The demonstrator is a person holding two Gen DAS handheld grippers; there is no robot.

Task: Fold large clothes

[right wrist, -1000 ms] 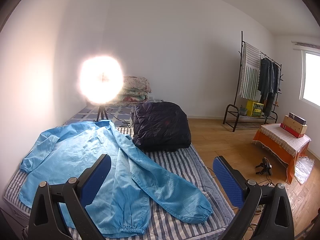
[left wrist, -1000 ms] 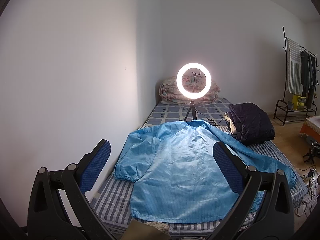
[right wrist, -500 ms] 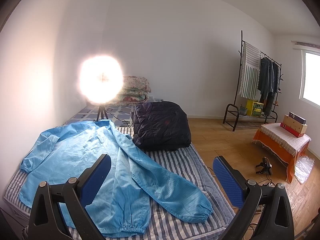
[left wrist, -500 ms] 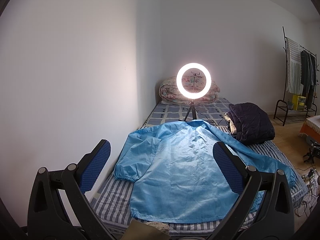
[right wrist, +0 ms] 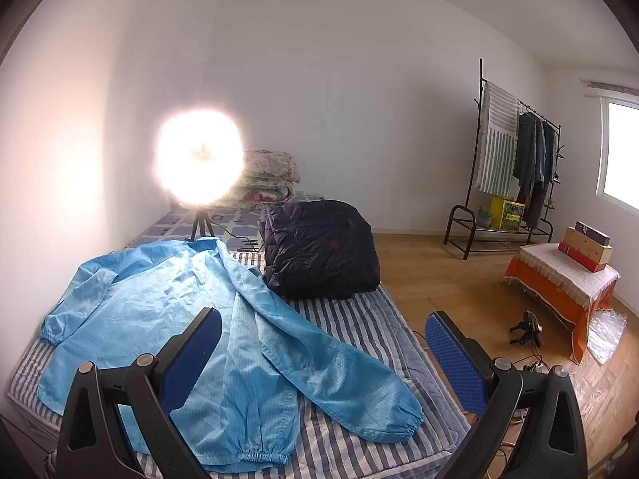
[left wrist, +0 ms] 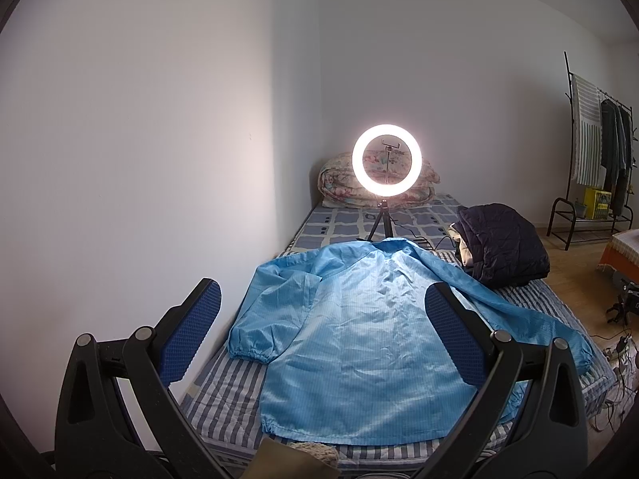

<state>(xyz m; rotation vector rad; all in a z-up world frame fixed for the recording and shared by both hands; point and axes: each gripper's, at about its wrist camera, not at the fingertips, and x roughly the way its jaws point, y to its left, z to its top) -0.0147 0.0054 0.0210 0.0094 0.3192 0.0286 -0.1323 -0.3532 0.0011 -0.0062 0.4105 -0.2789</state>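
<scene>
Light blue jacket (left wrist: 359,343) lies flat on the striped bed (left wrist: 223,391), long axis running from hem at the near edge to collar toward the far end. One sleeve extends to the bed's right edge. Folded dark quilted jacket (right wrist: 323,251) sits beside its right shoulder; lit ring light (left wrist: 386,158) stands just beyond the collar. Left gripper (left wrist: 321,335) and right gripper (right wrist: 323,359) hover above, fingers wide, empty.

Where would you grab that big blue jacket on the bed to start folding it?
Probably at the cuff of the long sleeve of the blue jacket, coming down from above on the floor side of the bed. That sleeve lies stretched out flat towards the bed's edge, its gathered end free, nearest the open right hand-held gripper.
</scene>
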